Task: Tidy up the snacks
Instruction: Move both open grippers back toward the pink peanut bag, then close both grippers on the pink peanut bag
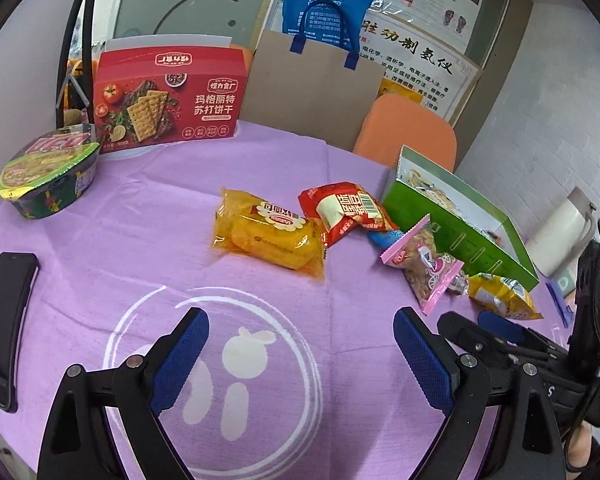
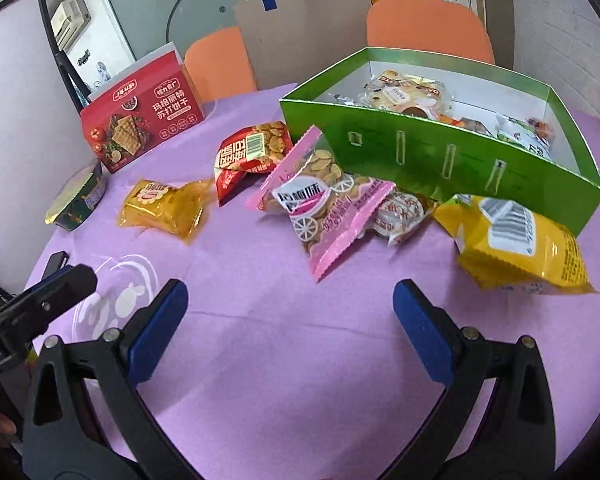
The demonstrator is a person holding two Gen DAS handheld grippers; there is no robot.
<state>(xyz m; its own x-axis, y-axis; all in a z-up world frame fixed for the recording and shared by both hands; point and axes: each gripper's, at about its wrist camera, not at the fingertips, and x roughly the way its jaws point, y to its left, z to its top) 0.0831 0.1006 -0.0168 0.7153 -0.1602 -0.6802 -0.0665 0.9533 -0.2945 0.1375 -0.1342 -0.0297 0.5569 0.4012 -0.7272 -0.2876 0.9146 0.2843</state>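
Two hand-held grippers hover over a round table draped in a purple cloth point(image 2: 260, 360), where loose snack packets lie beside an open green box point(image 2: 440, 152). The left gripper point(image 1: 300, 344) has its blue-padded fingers spread wide with nothing between them, poised above a white printed emblem point(image 1: 236, 360) on the cloth. The right gripper point(image 2: 290, 316) is likewise spread wide and empty, low over bare cloth just in front of the packets. Nearest the right gripper, a pink packet of small biscuits point(image 2: 324, 200) leans with one corner against the green box's front wall, partly covering a small clear-wrapped snack point(image 2: 400, 216). A yellow packet with a barcode point(image 2: 520, 244) lies just beside the box's near corner. Further left, a red packet point(image 2: 248, 156) touches an orange-yellow bread packet point(image 2: 164, 204), which lies flat near the middle of the table. In the left wrist view a small blue packet point(image 1: 384, 237) peeks out between the red packet and the pink one. The green box already holds several wrapped snacks, piled along its back and right side. At the far edge of the table stands a red cracker box point(image 1: 168, 100), upright, with a foil-lidded instant noodle bowl point(image 1: 48, 172) near it. A dark phone point(image 1: 4, 320) lies flat at the table's left edge, and a white jug point(image 1: 560, 232) sits beyond the green box. Orange chairs point(image 2: 428, 28) and a brown paper bag with blue handles point(image 2: 304, 20) stand behind the table.
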